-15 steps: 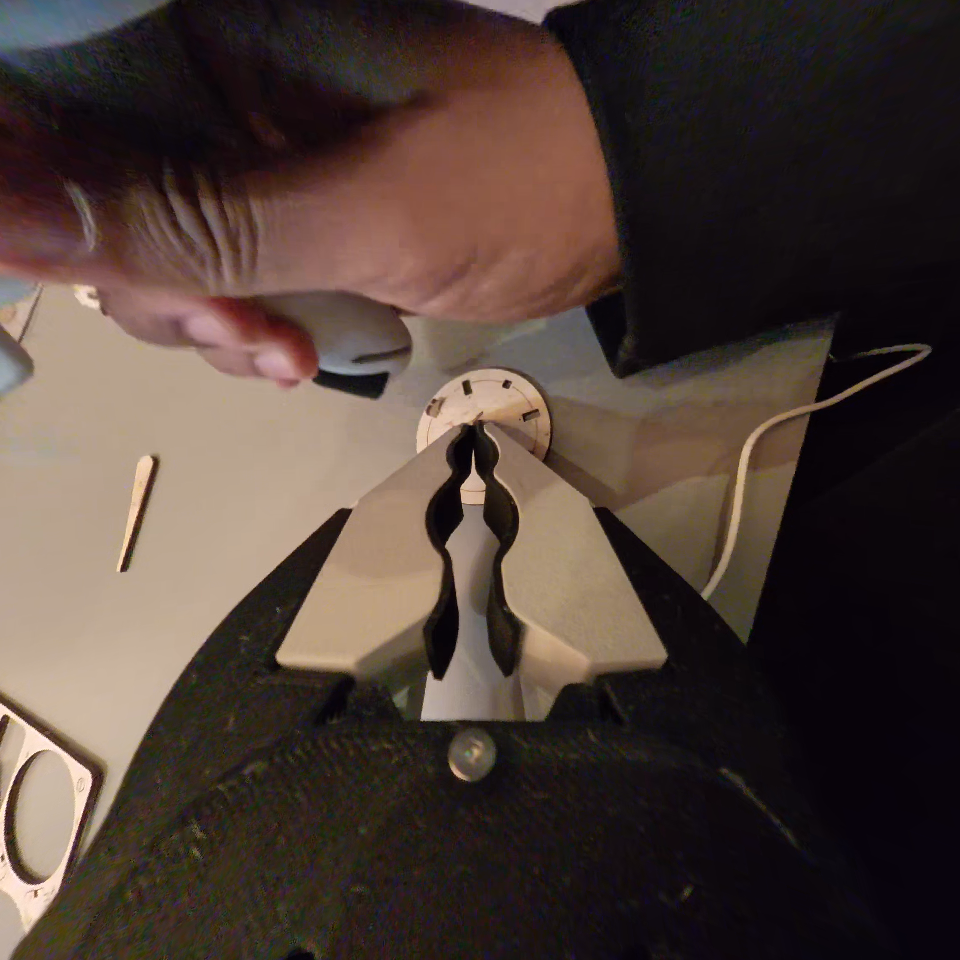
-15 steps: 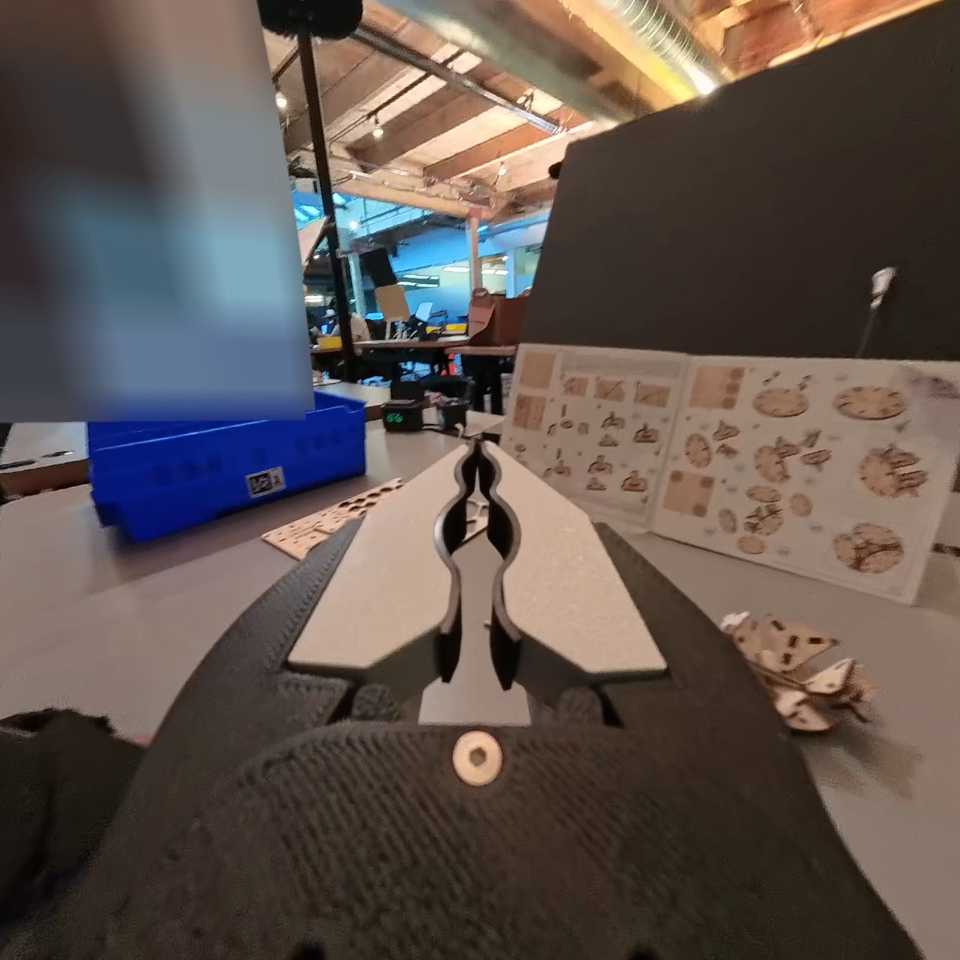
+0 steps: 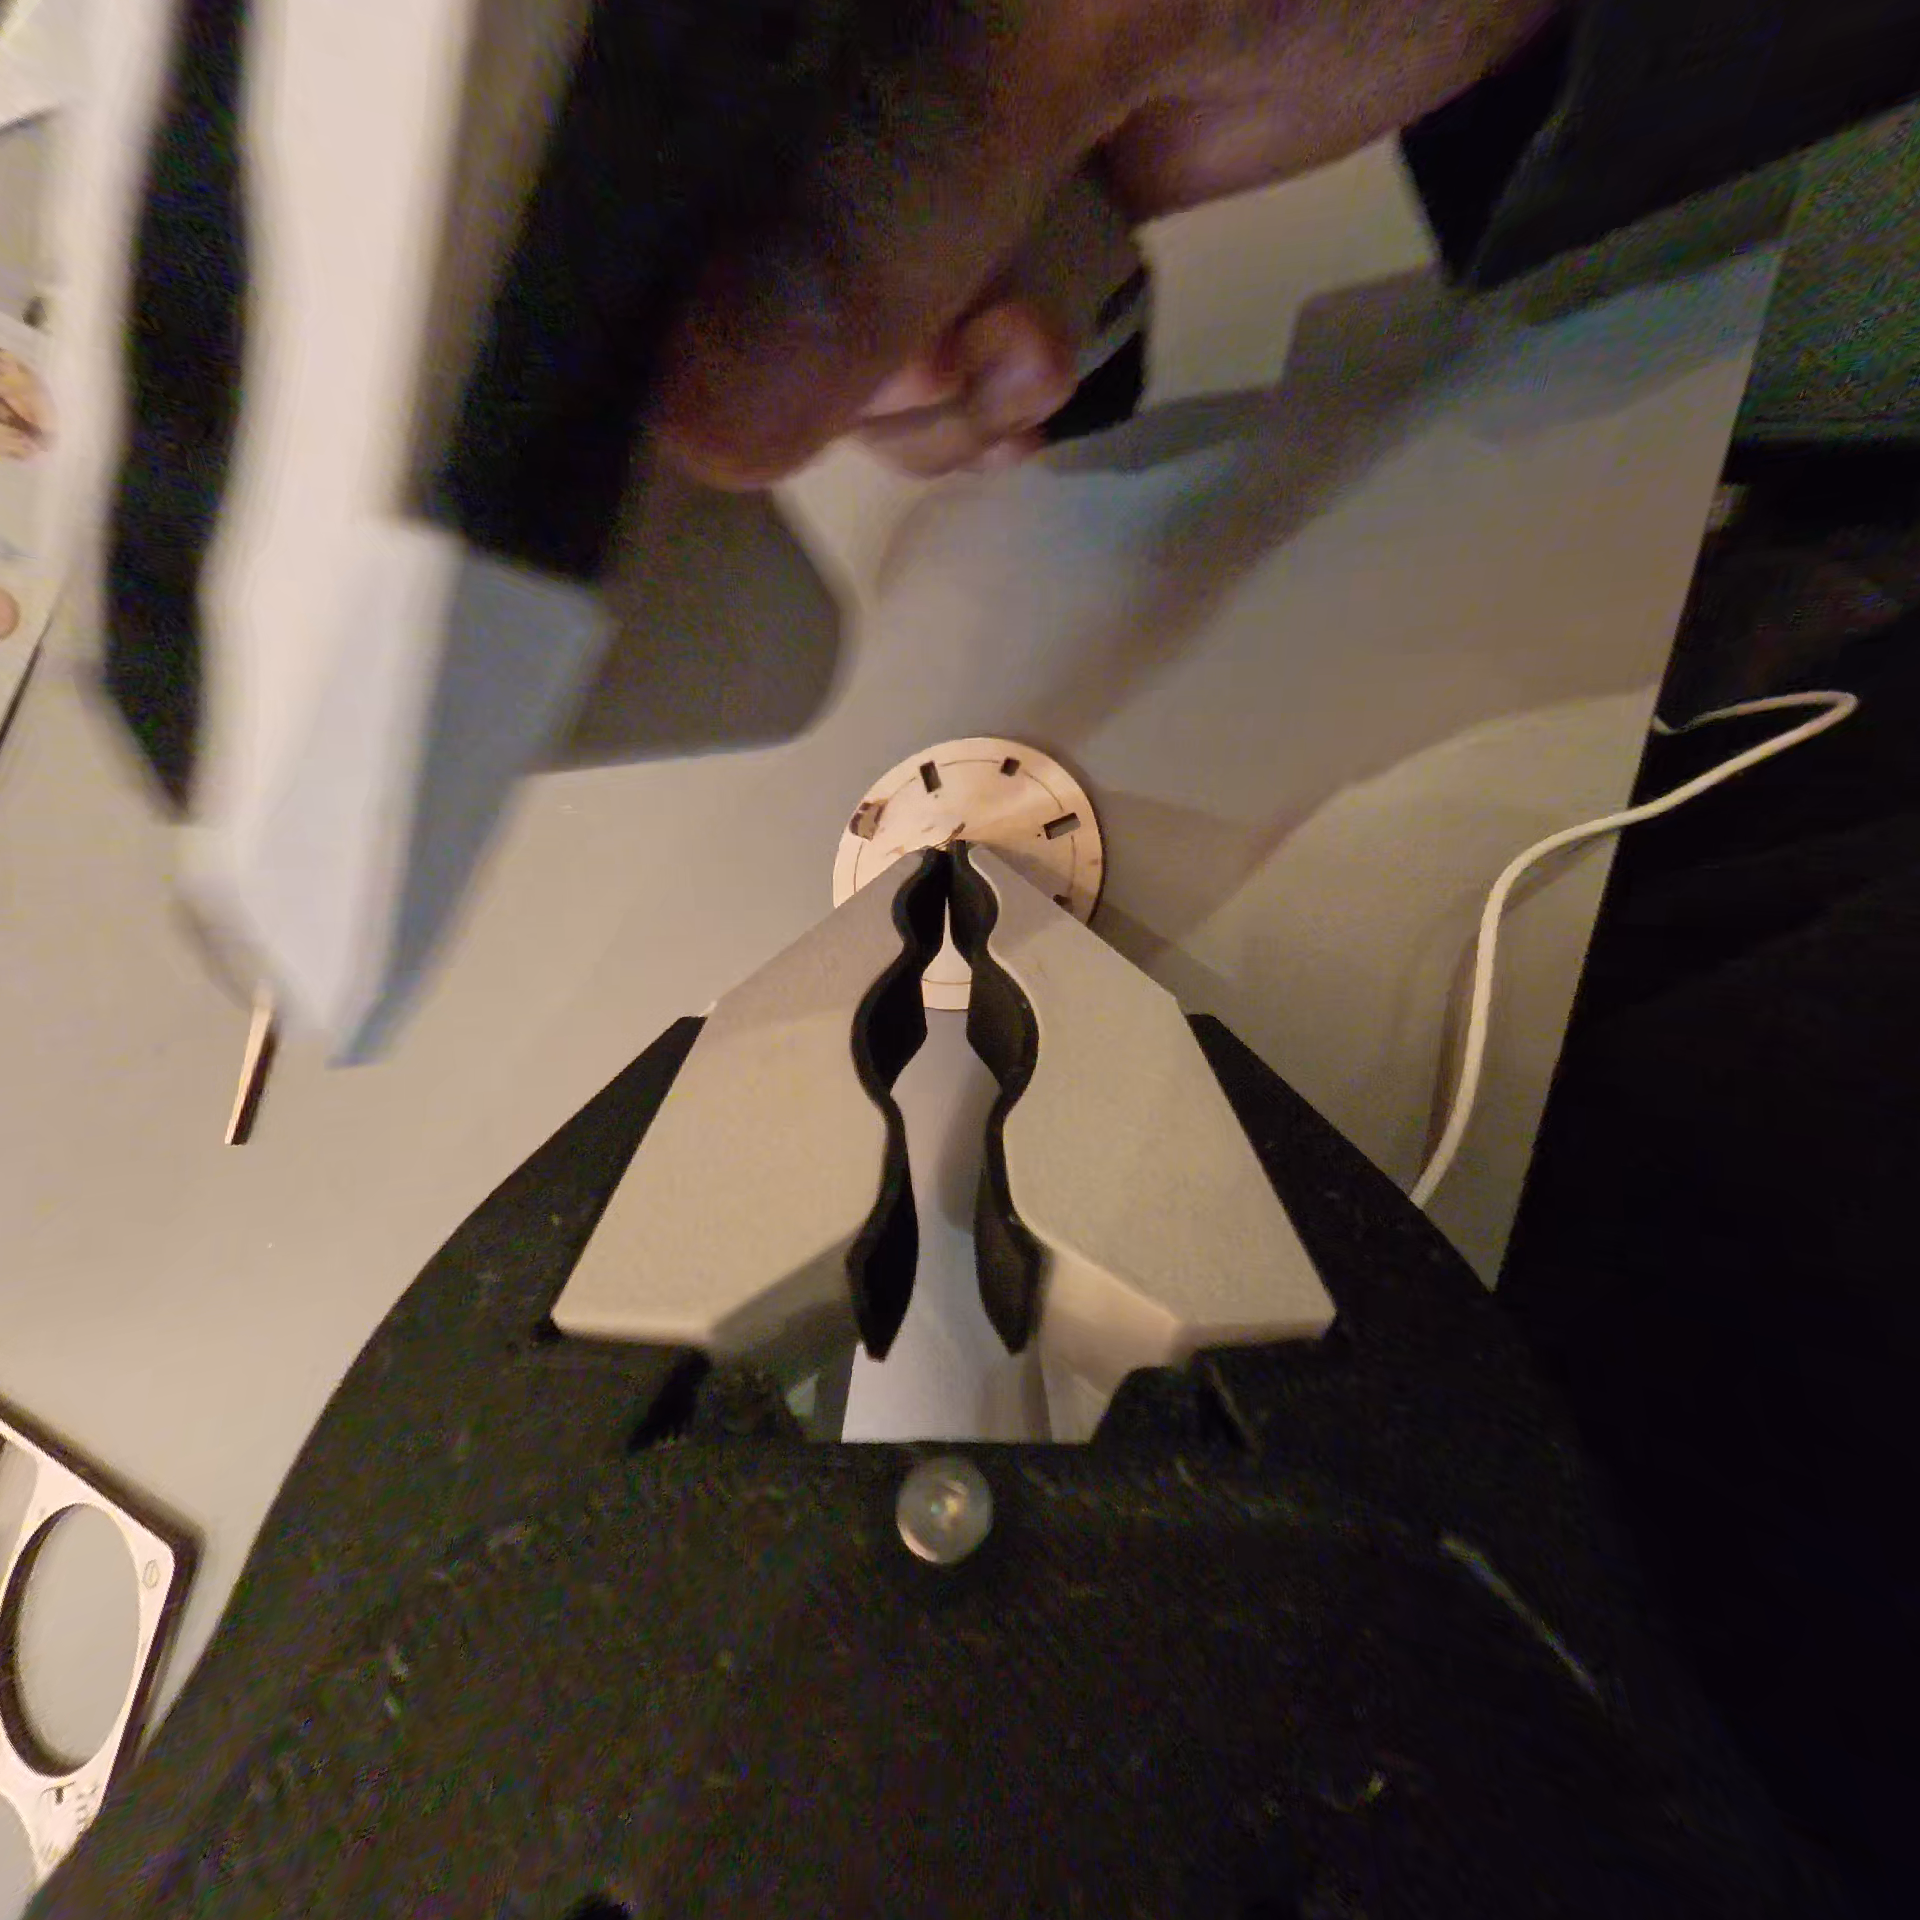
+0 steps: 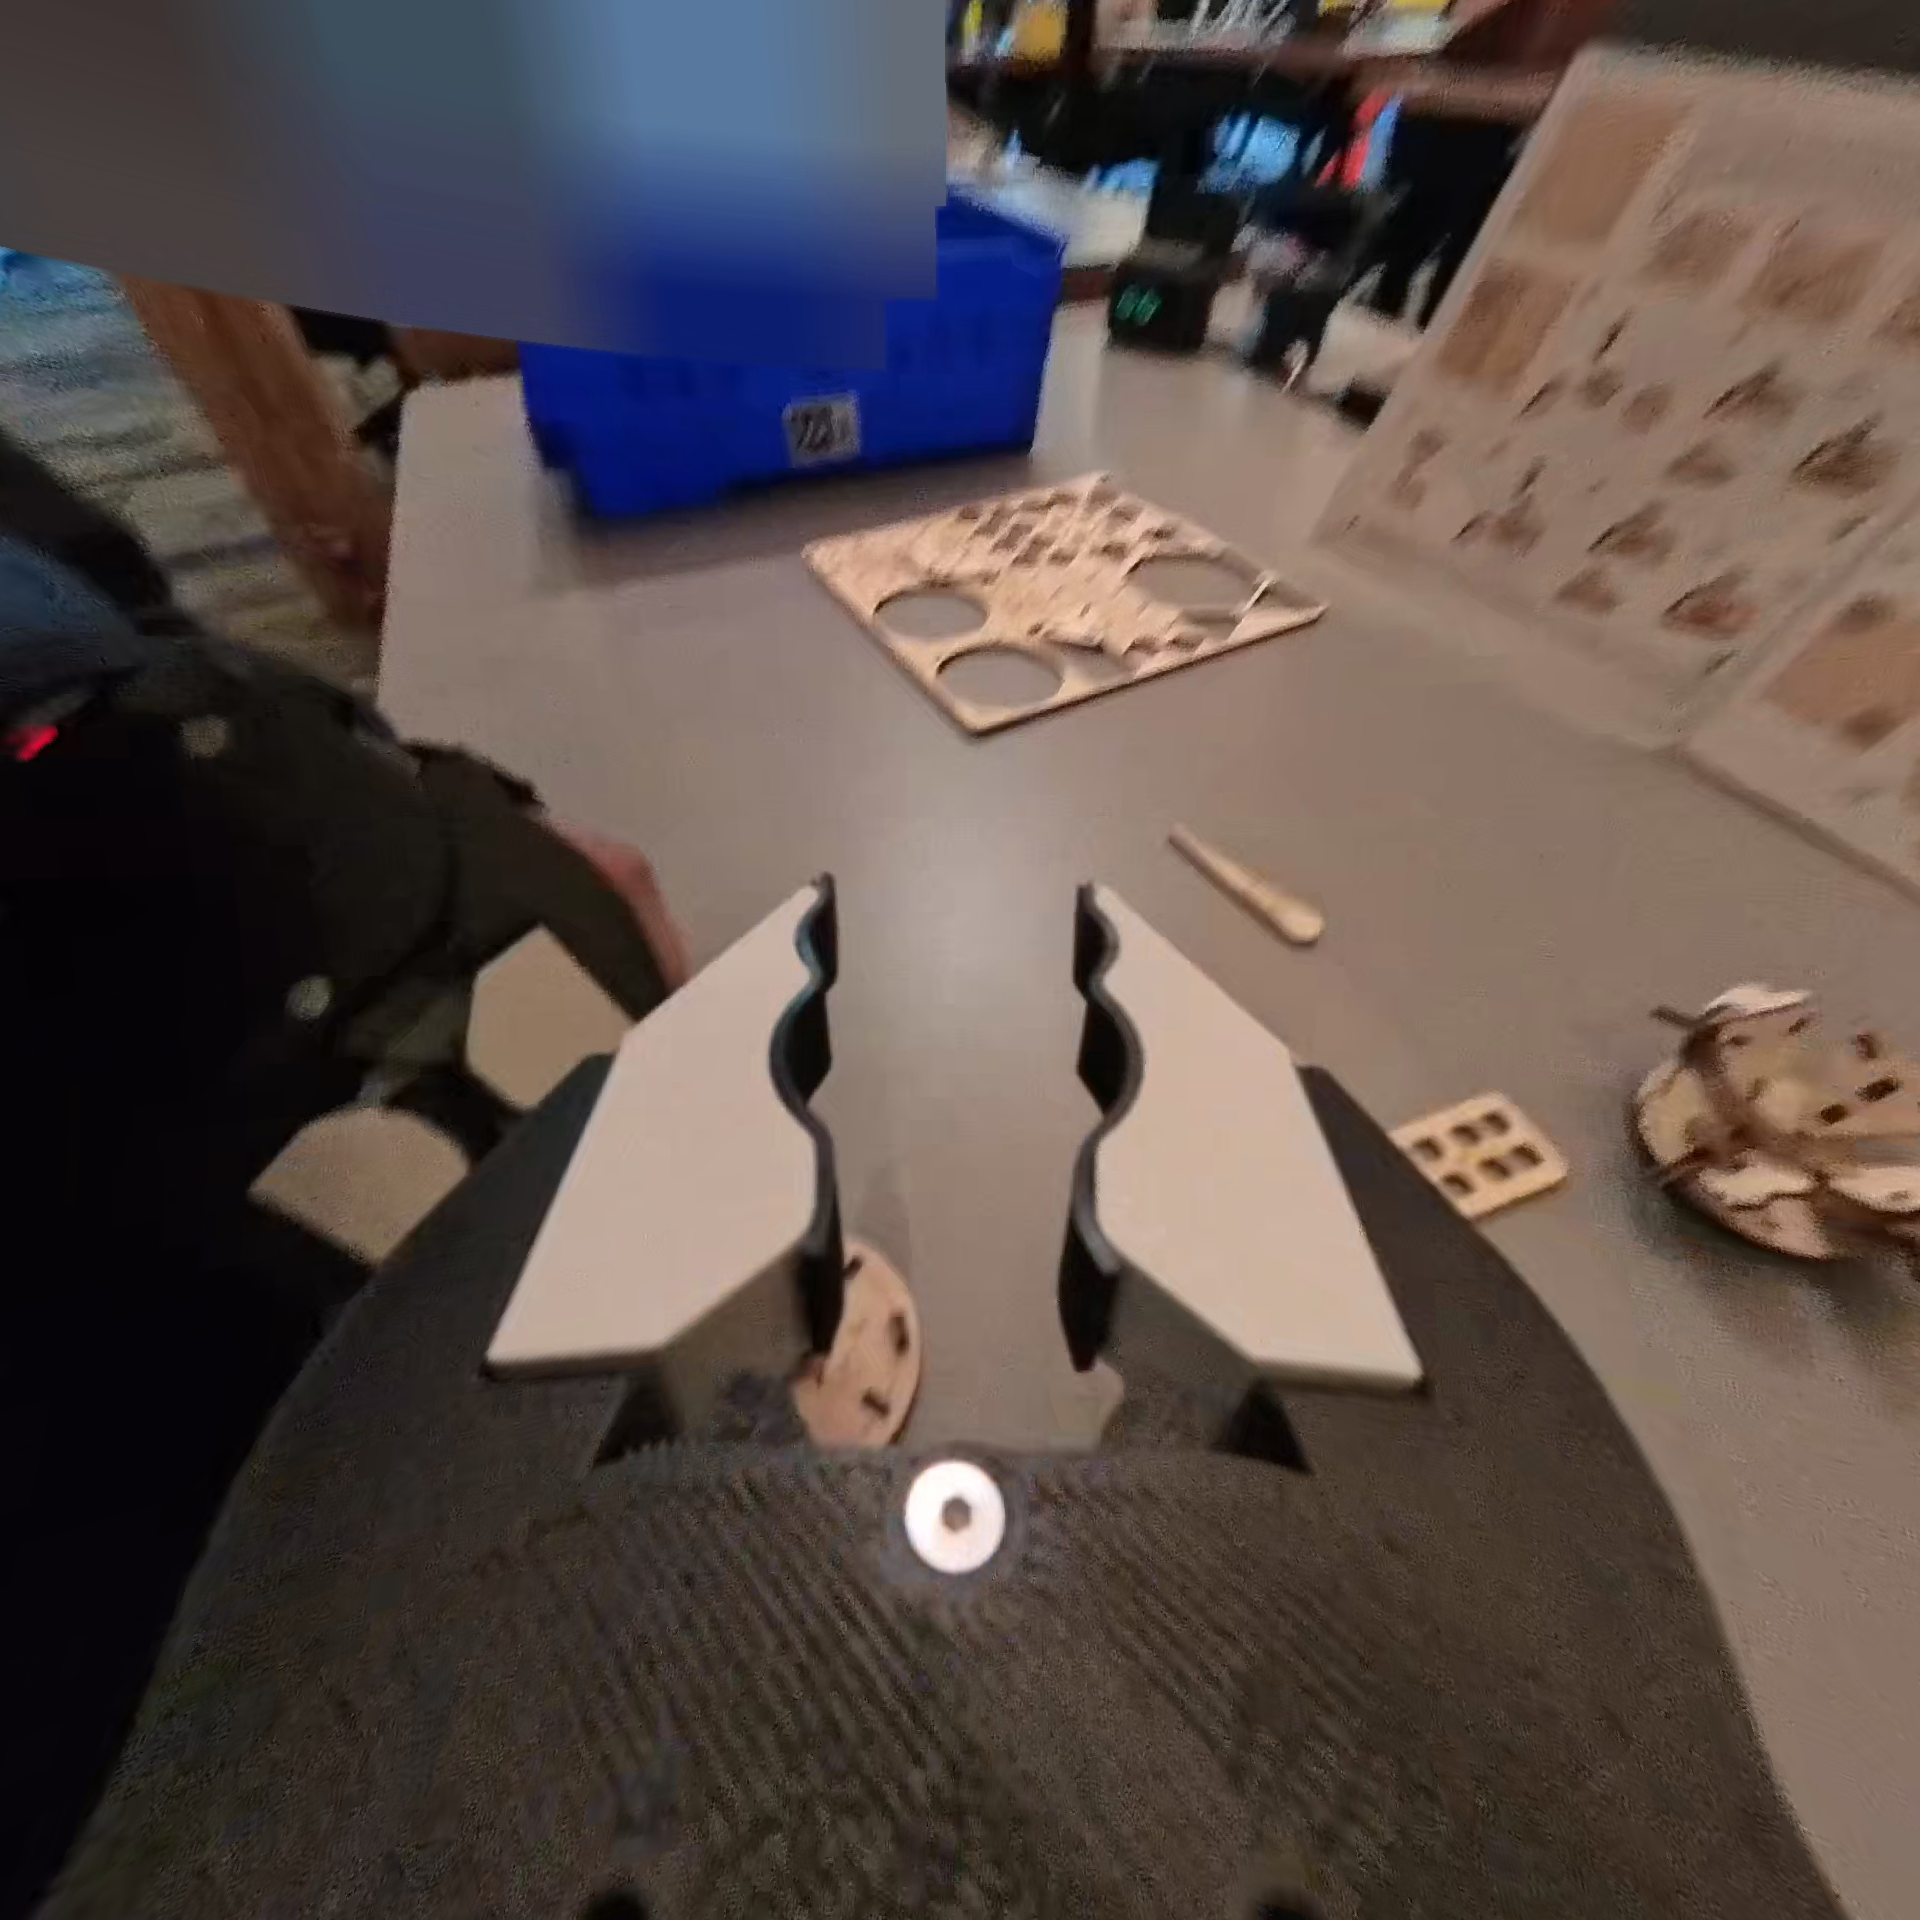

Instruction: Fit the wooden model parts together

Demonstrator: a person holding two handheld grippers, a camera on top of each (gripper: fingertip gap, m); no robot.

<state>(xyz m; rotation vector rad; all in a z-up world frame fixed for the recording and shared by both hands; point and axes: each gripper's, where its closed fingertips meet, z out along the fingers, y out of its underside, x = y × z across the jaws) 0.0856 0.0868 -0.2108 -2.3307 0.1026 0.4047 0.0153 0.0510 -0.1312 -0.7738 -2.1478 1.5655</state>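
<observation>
Your left tongs (image 3: 948,847) are pressed together, tips meeting over the round wooden disc (image 3: 971,805) that lies flat on the grey counter (image 3: 416,1195); whether the tips touch the disc cannot be told. Your right tongs (image 4: 954,899) are spread wide with only bare counter between the fingertips. The same disc (image 4: 868,1351) shows just beneath the base of the right tongs' left finger. A wooden stick (image 4: 1247,885) lies near, to the right of the right tongs. A punched-out wooden sheet (image 4: 1060,603) lies farther ahead, before a blue bin (image 4: 800,416).
</observation>
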